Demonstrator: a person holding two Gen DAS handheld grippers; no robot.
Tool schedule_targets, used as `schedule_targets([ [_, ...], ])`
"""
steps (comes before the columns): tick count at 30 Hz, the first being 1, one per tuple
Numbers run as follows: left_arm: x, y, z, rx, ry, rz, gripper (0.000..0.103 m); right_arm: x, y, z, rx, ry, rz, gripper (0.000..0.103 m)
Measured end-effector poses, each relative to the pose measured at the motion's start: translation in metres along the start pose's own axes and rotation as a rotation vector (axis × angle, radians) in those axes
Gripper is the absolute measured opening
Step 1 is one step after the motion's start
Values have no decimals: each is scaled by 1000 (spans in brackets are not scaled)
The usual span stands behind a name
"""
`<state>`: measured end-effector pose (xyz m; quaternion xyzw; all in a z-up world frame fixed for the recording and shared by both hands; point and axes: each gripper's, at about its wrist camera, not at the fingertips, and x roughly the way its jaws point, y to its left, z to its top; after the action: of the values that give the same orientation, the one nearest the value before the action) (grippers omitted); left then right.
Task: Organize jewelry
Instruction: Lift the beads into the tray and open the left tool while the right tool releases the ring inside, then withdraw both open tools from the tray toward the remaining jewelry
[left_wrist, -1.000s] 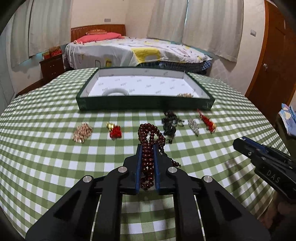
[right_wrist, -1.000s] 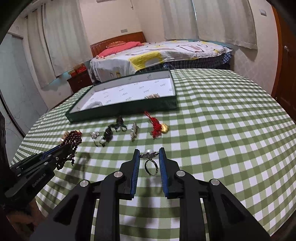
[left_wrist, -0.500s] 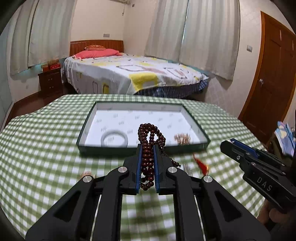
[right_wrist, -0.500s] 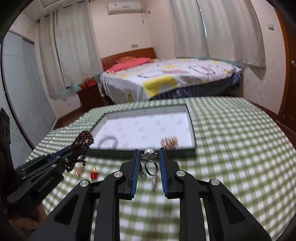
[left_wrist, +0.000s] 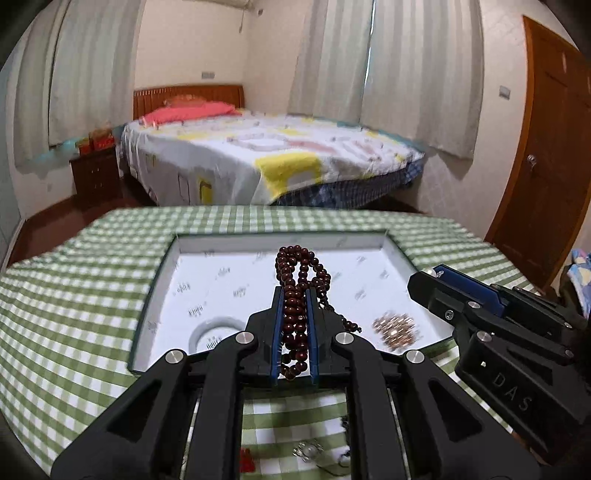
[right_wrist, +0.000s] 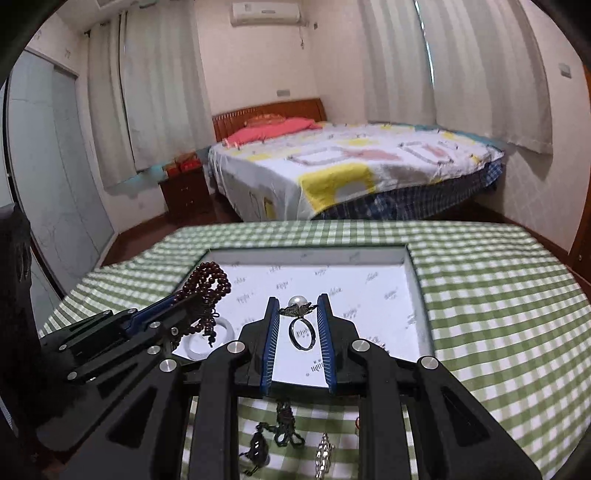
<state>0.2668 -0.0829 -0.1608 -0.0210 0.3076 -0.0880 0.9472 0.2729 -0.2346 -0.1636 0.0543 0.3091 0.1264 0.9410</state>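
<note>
We see both grippers poised over the open tray (left_wrist: 155, 291) on the checked table (left_wrist: 74, 302). The left gripper (left_wrist: 294, 295) pinches a bead string (left_wrist: 295, 280); its loops stand up past the tips, its long axis running along the fingers, and a tail hangs to the right. The right gripper (right_wrist: 297, 308) clamps a pearl ring (right_wrist: 301, 321) by its ornate head, band hanging below, pearl up. We judge that the coming move is a release straight down: the white tray floor lies directly below and ahead of both loads. The left gripper hangs over the left-centre, near a white bangle (left_wrist: 212, 332); the right one is nearer a copper chain (left_wrist: 395, 328). The right gripper's body reads "DAS" in the left view. Small grey marks on the tray liner are too blurred to read.
</note>
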Motion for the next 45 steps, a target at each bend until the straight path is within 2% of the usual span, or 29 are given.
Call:
schedule_targets([
  [7,48,9,-16,5,115,8,11,53,-5,-18,4,135,-6,22],
  [16,72,14,-22,-1,192,-20,14,69,-6,-28,-8,202,-11,22],
  [18,72,15,-23,-7,190,-24,17,69,-8,-28,-4,203,-6,23],
  [25,68,18,-23,-30,184,-13,40,70,-11,-26,4,200,-12,25],
  [28,62,20,-23,-38,172,-12,46,65,-11,-26,5,190,-16,25],
  [34,53,18,-21,-45,152,-19,53,53,-12,-25,10,170,-24,25],
  [45,9,13,-19,-49,75,-31,55,13,-17,-29,52,115,-30,25],
])
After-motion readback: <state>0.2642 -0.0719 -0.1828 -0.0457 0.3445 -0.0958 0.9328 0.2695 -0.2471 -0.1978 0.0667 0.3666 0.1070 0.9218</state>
